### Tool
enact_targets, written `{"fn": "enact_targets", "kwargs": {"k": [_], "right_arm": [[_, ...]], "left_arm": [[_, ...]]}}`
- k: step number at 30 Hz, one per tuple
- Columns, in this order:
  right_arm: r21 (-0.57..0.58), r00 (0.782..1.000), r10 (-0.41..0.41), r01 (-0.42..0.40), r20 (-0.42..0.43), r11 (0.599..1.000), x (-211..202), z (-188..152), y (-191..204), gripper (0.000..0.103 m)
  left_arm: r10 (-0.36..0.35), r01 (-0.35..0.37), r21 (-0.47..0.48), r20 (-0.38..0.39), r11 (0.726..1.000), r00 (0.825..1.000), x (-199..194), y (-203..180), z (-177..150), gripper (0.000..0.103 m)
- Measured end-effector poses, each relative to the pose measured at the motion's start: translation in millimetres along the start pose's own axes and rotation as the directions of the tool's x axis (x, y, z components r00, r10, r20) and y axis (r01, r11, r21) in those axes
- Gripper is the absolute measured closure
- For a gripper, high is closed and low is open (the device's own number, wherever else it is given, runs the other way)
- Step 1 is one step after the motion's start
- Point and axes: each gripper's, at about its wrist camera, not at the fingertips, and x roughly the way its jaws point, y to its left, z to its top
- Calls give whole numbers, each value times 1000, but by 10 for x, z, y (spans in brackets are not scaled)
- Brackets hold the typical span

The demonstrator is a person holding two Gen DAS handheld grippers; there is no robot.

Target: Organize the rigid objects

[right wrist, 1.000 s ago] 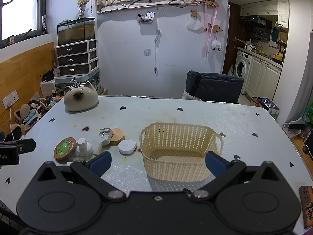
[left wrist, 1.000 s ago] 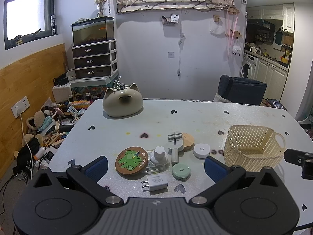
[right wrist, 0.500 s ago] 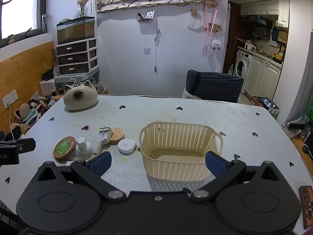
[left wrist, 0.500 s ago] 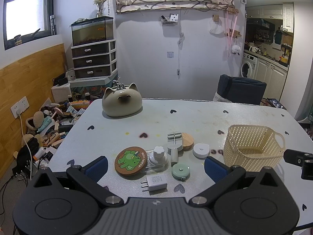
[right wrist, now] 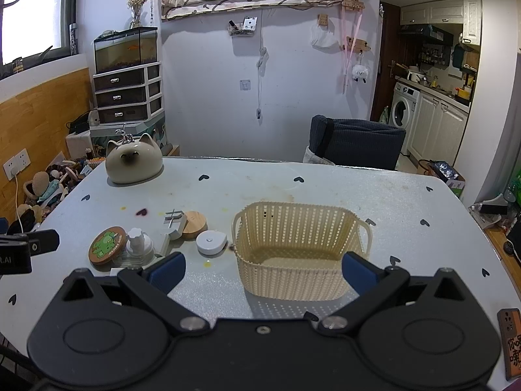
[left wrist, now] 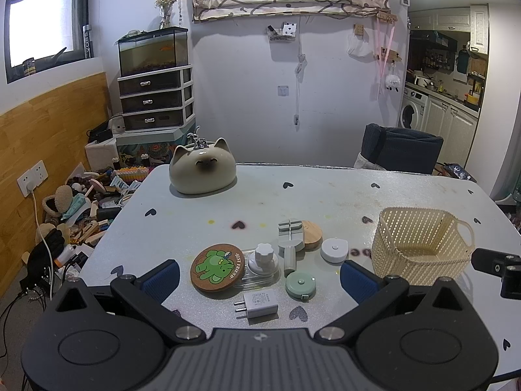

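Note:
A cream plastic basket (left wrist: 420,247) (right wrist: 298,251) stands empty on the table. Left of it lie small objects: a cork coaster with a green elephant (left wrist: 217,267) (right wrist: 107,245), a white knob on a clear case (left wrist: 264,260), a grey clip tool (left wrist: 290,241), a wooden disc (left wrist: 311,234), a white round device (left wrist: 333,250) (right wrist: 211,242), a green tape measure (left wrist: 301,285) and a white plug adapter (left wrist: 257,304). My left gripper (left wrist: 259,278) is open and empty just before these objects. My right gripper (right wrist: 263,268) is open and empty in front of the basket.
A cat-shaped ceramic pot (left wrist: 202,171) (right wrist: 134,163) sits at the table's far left. A dark chair (left wrist: 402,153) stands behind the table. Clutter lies on the floor at the left (left wrist: 75,208). A brown card (right wrist: 511,342) lies at the table's right front.
Both grippers have shifted only slightly; the objects sit a touch further left and lower in the left wrist view. Nothing was taken hold of or moved.

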Motion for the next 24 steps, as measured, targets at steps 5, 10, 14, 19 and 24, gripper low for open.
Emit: {"fn": "enact_targets", "kwargs": {"k": [5, 10, 14, 19, 24], "right_arm": [[1, 1000, 0, 0, -1, 1000, 19, -29, -9, 0], [0, 1000, 0, 0, -1, 1000, 10, -29, 7, 0], [0, 1000, 0, 0, -2, 1000, 11, -19, 5, 0], [0, 1000, 0, 0, -3, 1000, 15, -14, 1, 0], [0, 1000, 0, 0, -4, 1000, -10, -2, -17, 0]], "left_arm": [[-1, 1, 0, -1, 1000, 1000, 0, 2, 1, 0], [-1, 1, 0, -1, 1000, 1000, -1, 0, 0, 0], [0, 0, 0, 0, 1000, 1000, 0, 1, 0, 0], [0, 0, 0, -1, 1000, 1000, 1, 1, 0, 0], [0, 0, 1, 0, 1000, 1000, -1, 0, 1, 0]]}}
